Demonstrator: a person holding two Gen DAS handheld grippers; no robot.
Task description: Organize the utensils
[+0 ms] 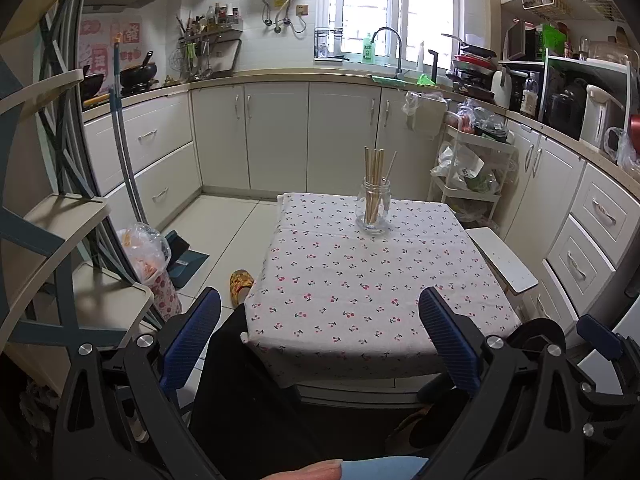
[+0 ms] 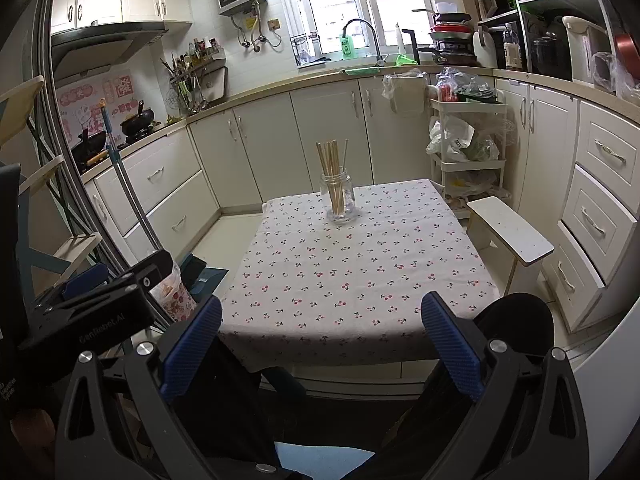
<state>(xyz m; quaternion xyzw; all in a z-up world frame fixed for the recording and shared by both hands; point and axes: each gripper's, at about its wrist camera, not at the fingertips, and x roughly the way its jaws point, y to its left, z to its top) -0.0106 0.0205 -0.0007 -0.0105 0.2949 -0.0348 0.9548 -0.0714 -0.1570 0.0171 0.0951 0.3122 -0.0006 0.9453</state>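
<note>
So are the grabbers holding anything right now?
No. The left gripper and right gripper are both open and empty. The chopsticks stand in the jar on the table.

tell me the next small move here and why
Probably none beyond holding back: the chopsticks all stand in the glass jar, the tablecloth shows nothing loose, and both the left tool and right tool are open and empty.

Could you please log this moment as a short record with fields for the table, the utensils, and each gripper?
table: cherry-print tablecloth, holding only the jar
utensils: wooden chopsticks standing in a clear glass jar at the far end
left gripper: open, holding nothing, near edge
right gripper: open, holding nothing, near edge
</note>
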